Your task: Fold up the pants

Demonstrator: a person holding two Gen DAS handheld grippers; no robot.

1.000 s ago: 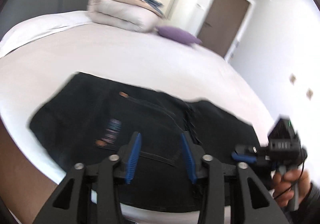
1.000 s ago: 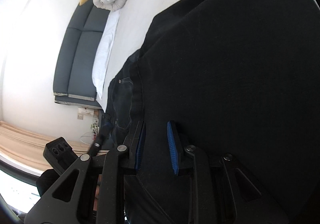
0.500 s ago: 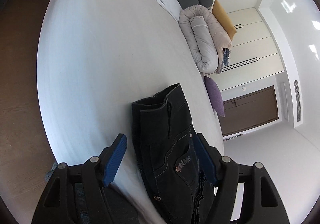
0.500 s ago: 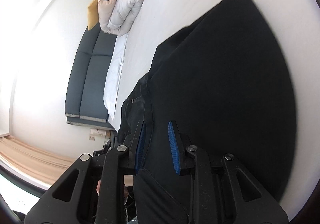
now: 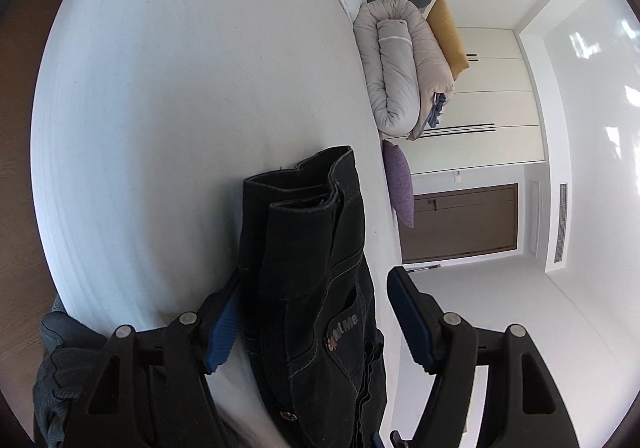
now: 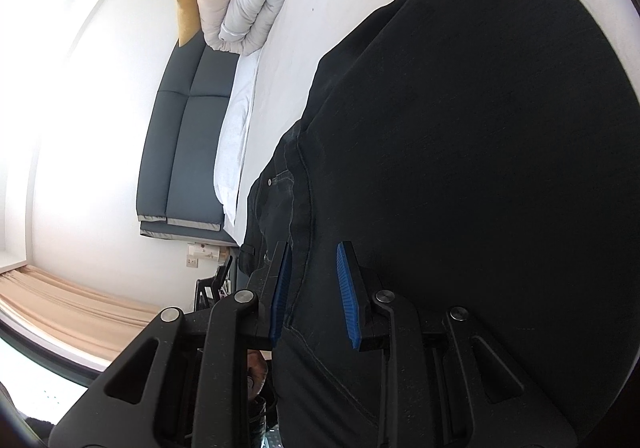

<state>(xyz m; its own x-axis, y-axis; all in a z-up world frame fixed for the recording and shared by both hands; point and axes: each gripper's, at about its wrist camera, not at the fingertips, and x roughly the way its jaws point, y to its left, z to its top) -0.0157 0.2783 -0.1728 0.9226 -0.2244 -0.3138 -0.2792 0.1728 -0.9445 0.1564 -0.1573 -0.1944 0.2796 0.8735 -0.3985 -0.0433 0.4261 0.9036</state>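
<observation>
Denim is filling both of our views: the black pants point(image 5: 312, 288) are lying on the white bed point(image 5: 160, 107), near its edge. We are holding the left gripper point(image 5: 316, 328) rolled onto its side, so the bed is running upright through its view, and its jaws are standing spread wide on either side of the waistband end. The left blue pad is sitting just beside the cloth, though we cannot tell whether it is touching; the right pad is standing clear of it. The waistband is buckling into stiff, upright folds, with pale stitching, a rivet and a small lettered patch showing on the pocket.

We are holding the right gripper point(image 6: 314, 292) tilted over as well, low above the pants point(image 6: 460, 167), and its jaws are partly spread with a stitched seam running between them; we cannot tell whether the ribbed blue pads are pressing the cloth. Here the fabric is looking smooth, matte and flat.

Farther along the bed, a rolled beige duvet point(image 5: 396, 67) is looking soft and quilted, with a mustard cushion point(image 5: 448, 35) behind it and a purple pillow point(image 5: 398, 183) just beside it.
</observation>
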